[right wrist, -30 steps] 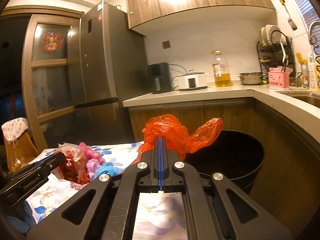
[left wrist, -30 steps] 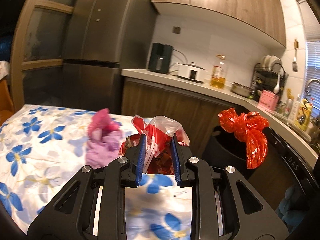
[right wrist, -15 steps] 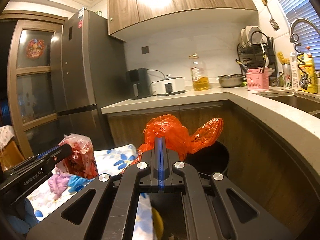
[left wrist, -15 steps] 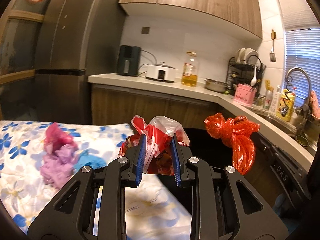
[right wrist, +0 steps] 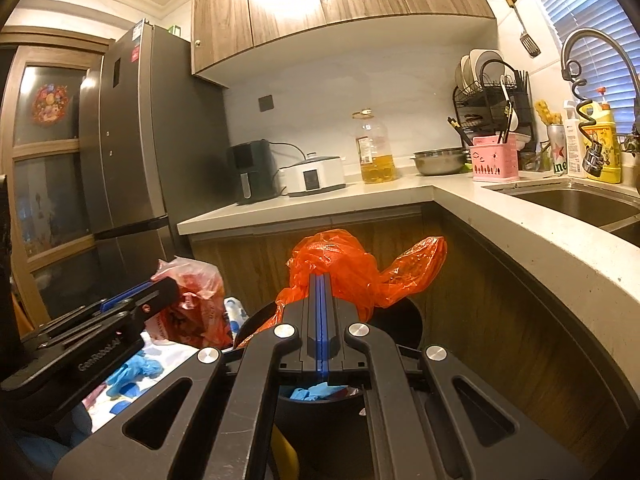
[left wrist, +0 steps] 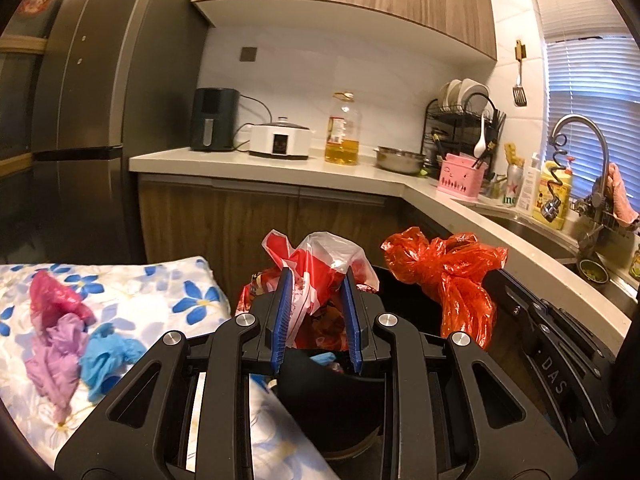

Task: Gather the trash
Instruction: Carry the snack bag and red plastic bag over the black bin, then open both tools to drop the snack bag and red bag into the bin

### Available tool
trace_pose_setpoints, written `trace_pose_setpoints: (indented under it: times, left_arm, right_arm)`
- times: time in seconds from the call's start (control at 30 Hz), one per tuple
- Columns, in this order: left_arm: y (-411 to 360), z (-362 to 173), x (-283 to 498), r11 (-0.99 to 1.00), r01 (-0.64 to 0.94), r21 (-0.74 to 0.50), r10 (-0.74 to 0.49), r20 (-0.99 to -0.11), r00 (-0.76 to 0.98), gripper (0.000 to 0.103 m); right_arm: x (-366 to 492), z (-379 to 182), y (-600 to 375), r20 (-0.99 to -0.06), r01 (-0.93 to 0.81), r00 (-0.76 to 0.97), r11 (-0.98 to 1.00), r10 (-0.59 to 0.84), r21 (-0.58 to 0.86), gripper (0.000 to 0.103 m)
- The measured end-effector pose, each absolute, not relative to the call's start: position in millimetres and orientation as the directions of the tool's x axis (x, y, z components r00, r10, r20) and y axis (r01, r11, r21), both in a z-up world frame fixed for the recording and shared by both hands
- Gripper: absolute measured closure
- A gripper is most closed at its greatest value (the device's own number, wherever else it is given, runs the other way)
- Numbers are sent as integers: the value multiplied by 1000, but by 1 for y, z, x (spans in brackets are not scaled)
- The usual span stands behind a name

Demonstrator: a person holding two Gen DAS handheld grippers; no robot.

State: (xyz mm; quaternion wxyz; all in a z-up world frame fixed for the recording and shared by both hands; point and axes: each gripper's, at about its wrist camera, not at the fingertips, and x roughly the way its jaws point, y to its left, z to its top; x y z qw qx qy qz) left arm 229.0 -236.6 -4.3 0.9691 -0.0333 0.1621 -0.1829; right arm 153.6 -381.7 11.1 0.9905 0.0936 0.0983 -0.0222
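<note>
My left gripper [left wrist: 316, 280] is shut on a red and white plastic bag [left wrist: 320, 264] and holds it above the near rim of a black trash bin [left wrist: 332, 404]. In the right wrist view the same bag [right wrist: 192, 300] hangs left of the bin [right wrist: 404, 320]. My right gripper [right wrist: 321, 280] is shut on a crumpled orange plastic bag [right wrist: 352, 268], which hangs over the bin's opening. From the left wrist view the orange bag [left wrist: 452, 272] is to the right. Blue crumpled trash [right wrist: 312, 392] lies inside the bin.
A table with a blue-flower cloth [left wrist: 160, 280] stands left of the bin and carries pink, purple and blue crumpled pieces [left wrist: 68, 340]. A wooden cabinet front and an L-shaped counter [right wrist: 520, 232] with appliances, an oil bottle and a sink wrap behind and to the right. A grey fridge [right wrist: 128, 160] stands at the left.
Both grippers have carried their bags to the right, off the table and over the black bin. The bin's inside now shows under both grippers.
</note>
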Motion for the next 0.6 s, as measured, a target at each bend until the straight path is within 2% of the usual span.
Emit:
trace_pose_setpoints:
  times: [0.6]
  left_arm:
    - [-261, -19, 263, 923, 366, -116, -383, -314, 869, 80]
  right_arm:
    - [177, 3, -393, -207, 65, 978, 979, -25, 191, 102]
